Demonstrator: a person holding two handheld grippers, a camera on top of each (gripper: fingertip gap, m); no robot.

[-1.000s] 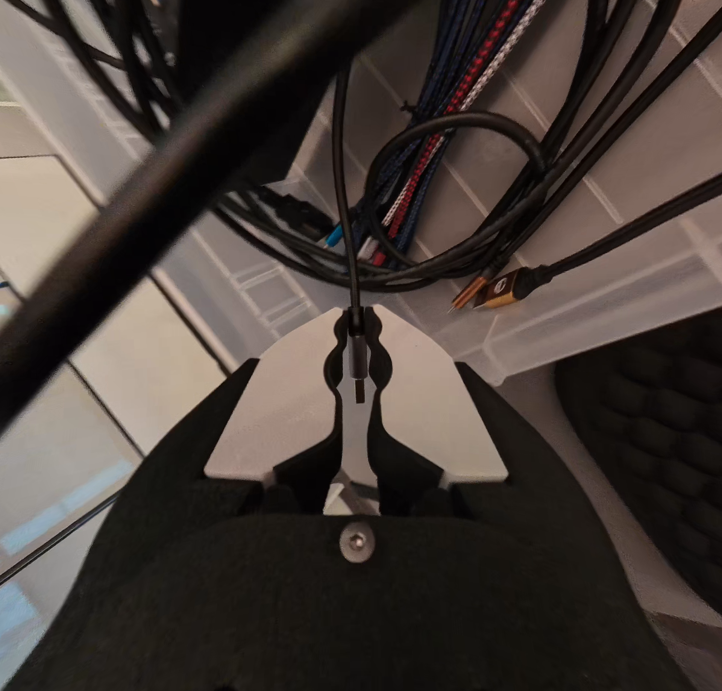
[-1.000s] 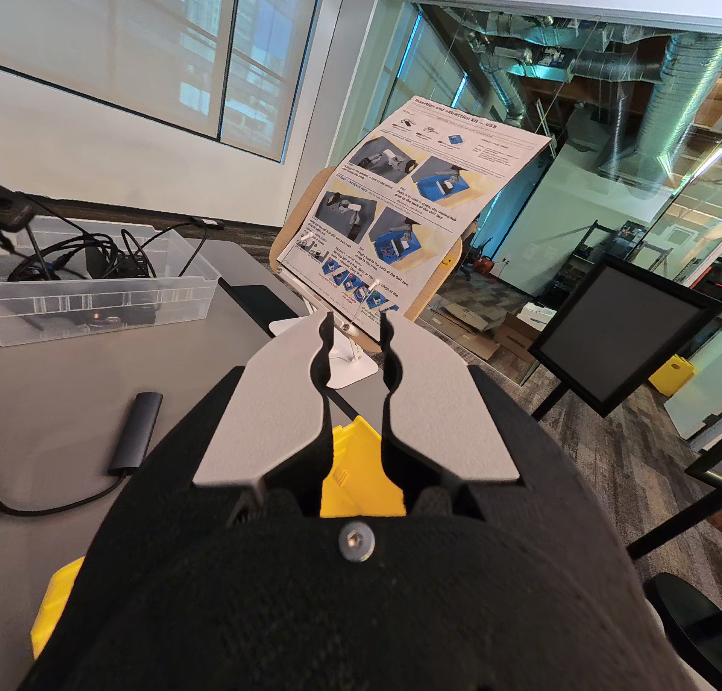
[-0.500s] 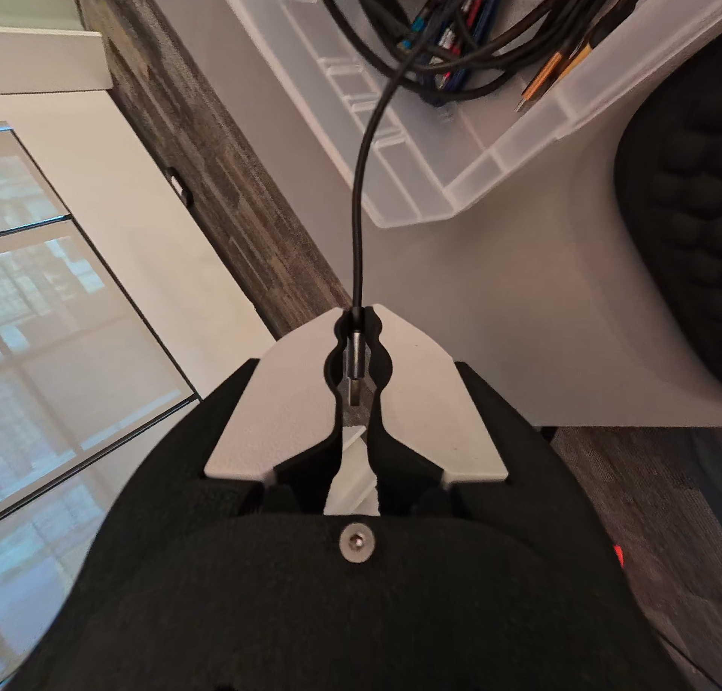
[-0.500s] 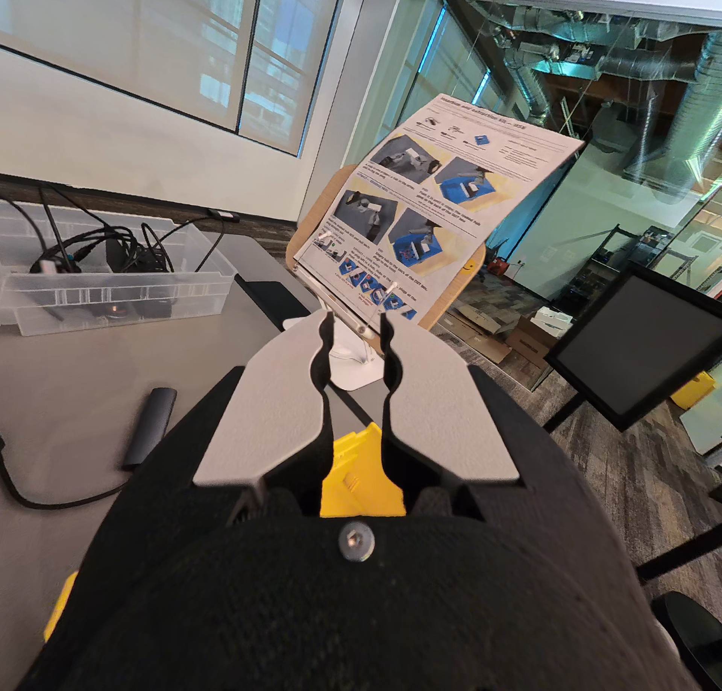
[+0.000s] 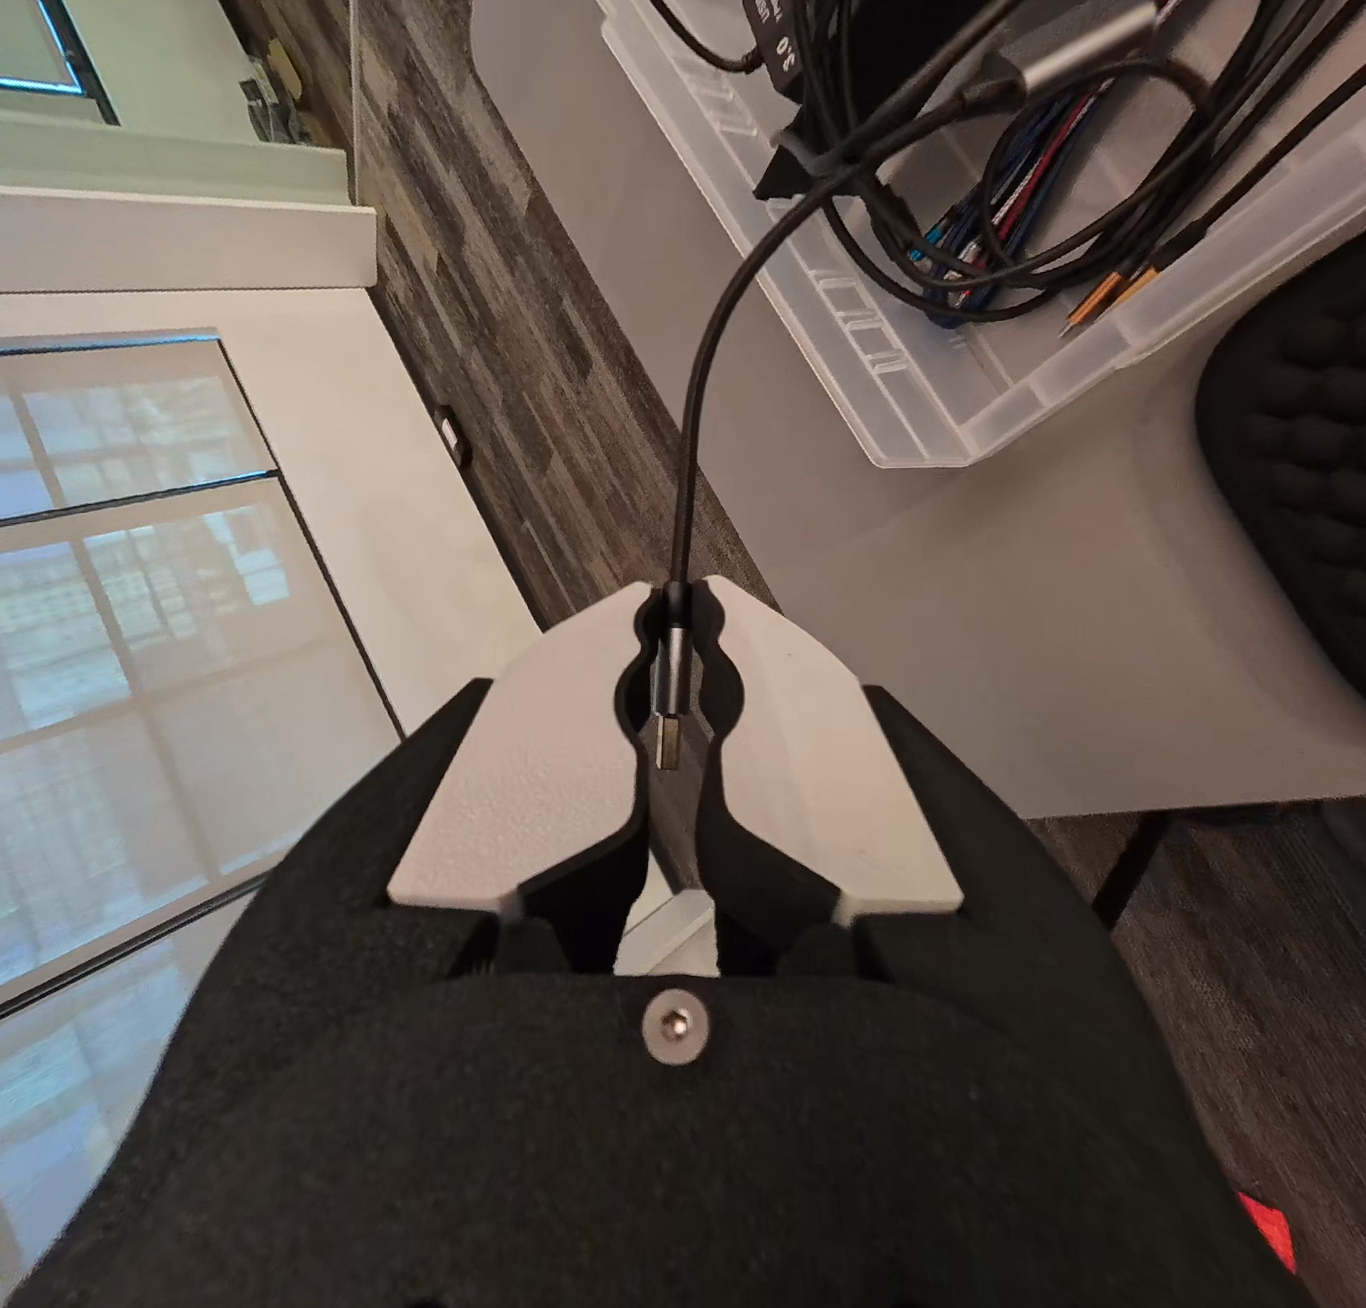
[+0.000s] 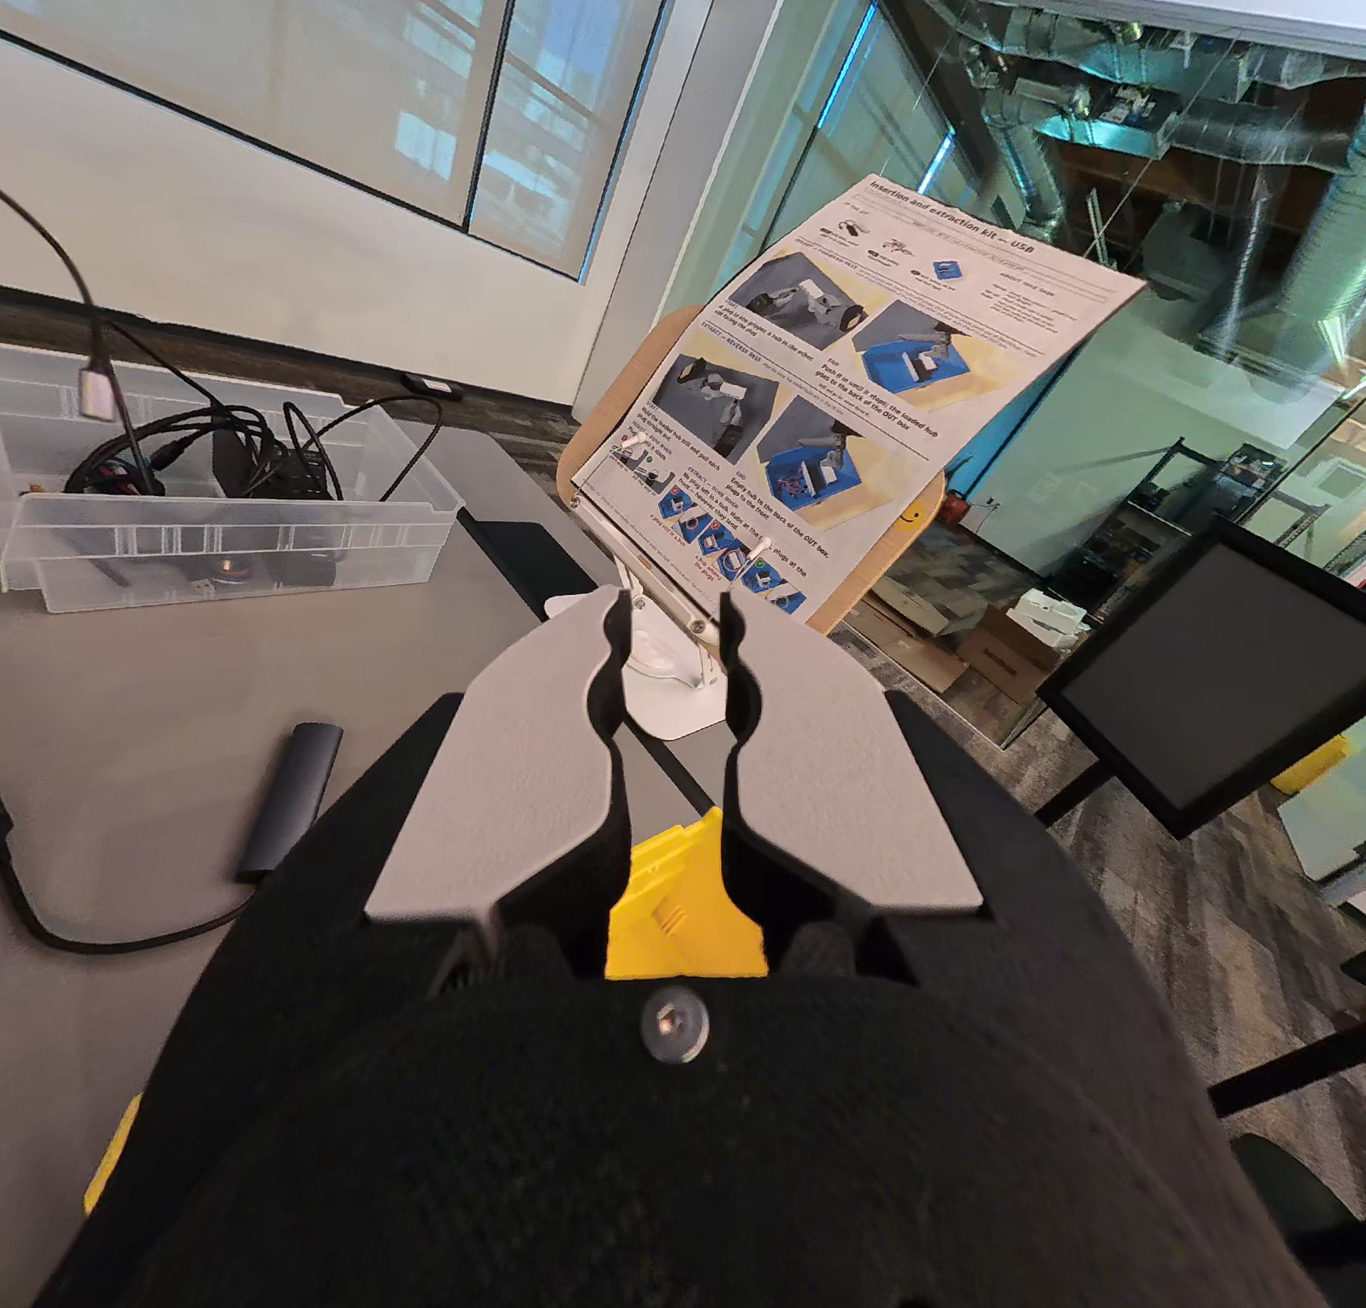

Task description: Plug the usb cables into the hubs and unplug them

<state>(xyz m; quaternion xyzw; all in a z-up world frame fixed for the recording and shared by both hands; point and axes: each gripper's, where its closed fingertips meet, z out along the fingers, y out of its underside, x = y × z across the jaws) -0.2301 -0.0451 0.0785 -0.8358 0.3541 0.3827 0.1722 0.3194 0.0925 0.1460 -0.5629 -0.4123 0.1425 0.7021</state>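
Note:
My left gripper (image 5: 678,596) is shut on the grey metal plug (image 5: 669,688) of a black usb cable (image 5: 695,422). The cable runs up into a clear plastic bin (image 5: 924,415) of tangled cables, held off the table's left edge. A second grey connector (image 5: 1072,52) hangs above the bin. My right gripper (image 6: 674,607) is open and empty above the grey table (image 6: 148,718). A dark grey hub (image 6: 292,799) with a black lead lies on the table left of it. The bin (image 6: 222,548) stands at the far left, and a grey connector (image 6: 96,393) hangs over it.
An instruction sheet on a stand (image 6: 835,415) stands ahead of the right gripper. A yellow box (image 6: 680,903) lies under its fingers. A black screen on a stand (image 6: 1220,681) is off the table to the right. A black padded mat (image 5: 1301,459) lies beside the bin. Some 55 centimeters of space lies between my two pairs of fingers.
My left gripper has pulled back from over the bin with the plug held, drawing the cable out. The right gripper has shifted slightly and stays open.

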